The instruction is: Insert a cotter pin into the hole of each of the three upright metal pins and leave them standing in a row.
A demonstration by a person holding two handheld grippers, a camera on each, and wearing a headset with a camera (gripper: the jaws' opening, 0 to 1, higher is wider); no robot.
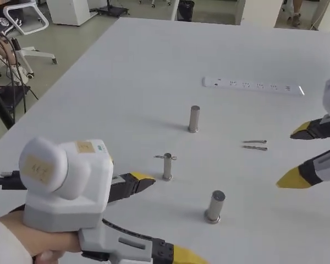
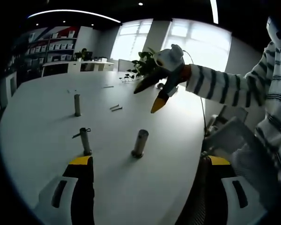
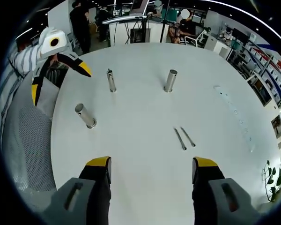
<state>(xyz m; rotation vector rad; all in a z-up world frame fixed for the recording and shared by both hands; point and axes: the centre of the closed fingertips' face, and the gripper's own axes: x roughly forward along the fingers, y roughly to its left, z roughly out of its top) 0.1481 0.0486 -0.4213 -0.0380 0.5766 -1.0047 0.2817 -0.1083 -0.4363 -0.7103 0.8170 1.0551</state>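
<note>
Open-plan lab office: big white worktable (image 1: 126,82), stocked shelving (image 2: 54,44) (monitor desks (image 3: 129,21) behind)

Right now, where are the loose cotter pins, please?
In the head view, the loose cotter pins lie right of the far upright pin, near the right gripper.

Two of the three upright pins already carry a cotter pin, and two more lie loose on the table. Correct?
No. In the head view one upright pin carries a cotter pin; the far pin and near pin are bare. Two loose cotter pins lie on the table.
</note>
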